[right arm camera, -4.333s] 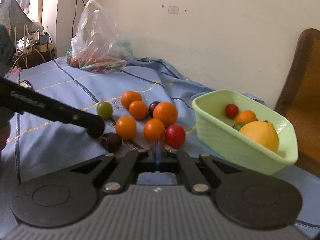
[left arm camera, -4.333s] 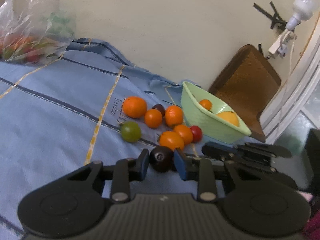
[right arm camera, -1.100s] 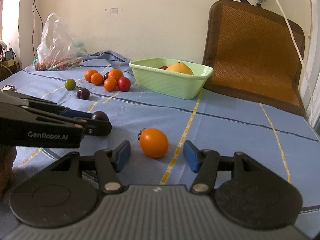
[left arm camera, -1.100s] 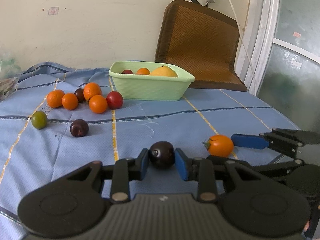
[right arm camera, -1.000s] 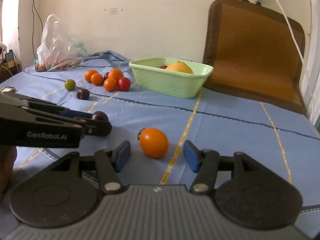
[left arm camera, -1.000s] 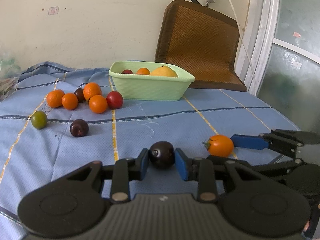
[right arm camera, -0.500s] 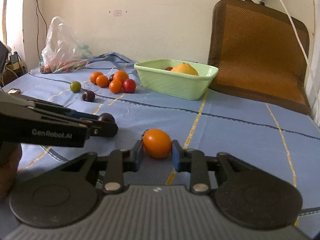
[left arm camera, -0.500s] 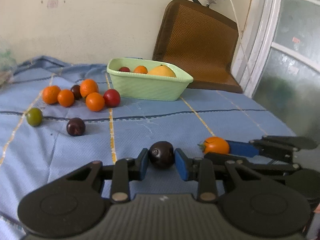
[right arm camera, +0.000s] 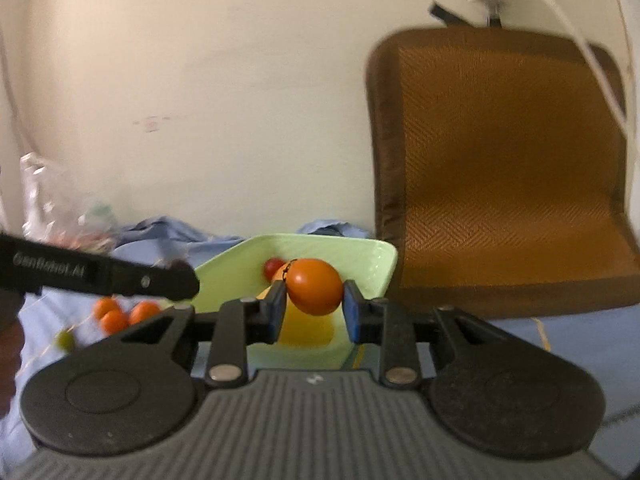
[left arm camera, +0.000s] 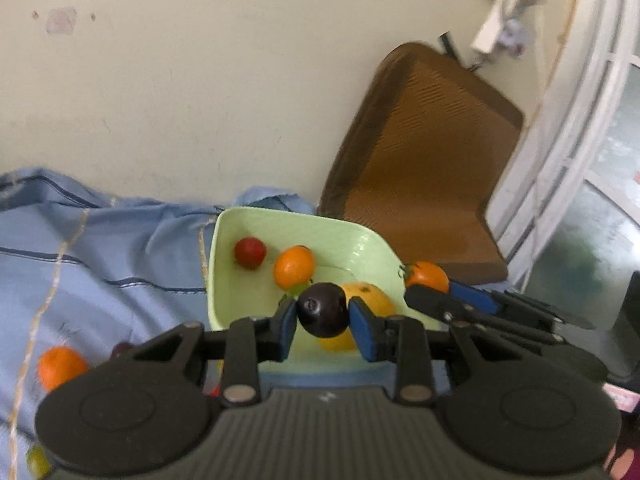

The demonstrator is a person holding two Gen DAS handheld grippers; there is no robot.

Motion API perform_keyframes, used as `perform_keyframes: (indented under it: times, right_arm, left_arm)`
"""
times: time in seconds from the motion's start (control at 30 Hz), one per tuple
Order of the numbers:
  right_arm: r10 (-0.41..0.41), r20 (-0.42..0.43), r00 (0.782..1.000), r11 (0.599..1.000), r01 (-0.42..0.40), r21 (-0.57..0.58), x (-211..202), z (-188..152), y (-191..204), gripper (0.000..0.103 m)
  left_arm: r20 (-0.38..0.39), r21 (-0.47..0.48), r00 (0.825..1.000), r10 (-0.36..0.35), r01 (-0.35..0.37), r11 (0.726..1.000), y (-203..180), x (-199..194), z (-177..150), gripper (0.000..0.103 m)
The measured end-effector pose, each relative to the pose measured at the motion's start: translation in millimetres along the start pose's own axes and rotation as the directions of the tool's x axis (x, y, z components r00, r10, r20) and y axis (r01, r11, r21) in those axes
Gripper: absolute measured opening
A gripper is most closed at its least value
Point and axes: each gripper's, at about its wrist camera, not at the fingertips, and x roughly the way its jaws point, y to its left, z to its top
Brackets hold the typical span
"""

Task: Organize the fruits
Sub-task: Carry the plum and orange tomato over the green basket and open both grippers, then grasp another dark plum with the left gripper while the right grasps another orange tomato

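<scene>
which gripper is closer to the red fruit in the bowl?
Left. The left gripper, holding a dark plum, hangs over the bowl just short of the red fruit. The right gripper, holding an orange tomato, sits by the bowl's far side.

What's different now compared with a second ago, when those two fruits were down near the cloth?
Both grippers have lifted their fruit over the green bowl. The left gripper still clamps the dark plum; the right gripper, open around the orange tomato a second ago, is now shut on it. The bowl's fruit and the loose oranges stayed put.
</scene>
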Motion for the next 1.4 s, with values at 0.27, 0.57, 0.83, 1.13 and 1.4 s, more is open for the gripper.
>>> perform_keyframes:
  times: [0.27,0.57,0.83,1.13,1.4]
  right_arm:
    - [-0.007,-0.001,1.0,0.999,0.007,0.035,28,0,-10,0.042]
    - [0.129,0.102,0.986,0.991,-0.133,0.034,-24,6,10,0.043]
    - [0.312,-0.13,0.941,0.931,-0.331,-0.156,-16,-29,92,0.041]
    - [0.272,-0.181,0.945,0.903,-0.316,-0.292,16,-30,130,0.041]
    - [0.155,-0.229,0.961,0.803,-0.257,-0.537,39,-38,159,0.028]
  left_arm:
    - [-0.028,0.011,1.0,0.013,-0.013,1.0,9,17,6,0.047]
    - [0.162,-0.127,0.986,0.037,-0.016,0.992,71,-96,-22,0.044]
    - [0.094,-0.188,0.99,0.102,-0.083,0.979,96,-128,-86,0.041]
    - [0.068,0.067,0.987,0.142,-0.147,0.987,53,-112,-108,0.041]
    - [0.053,0.217,0.97,0.235,-0.241,0.946,32,-90,-114,0.041]
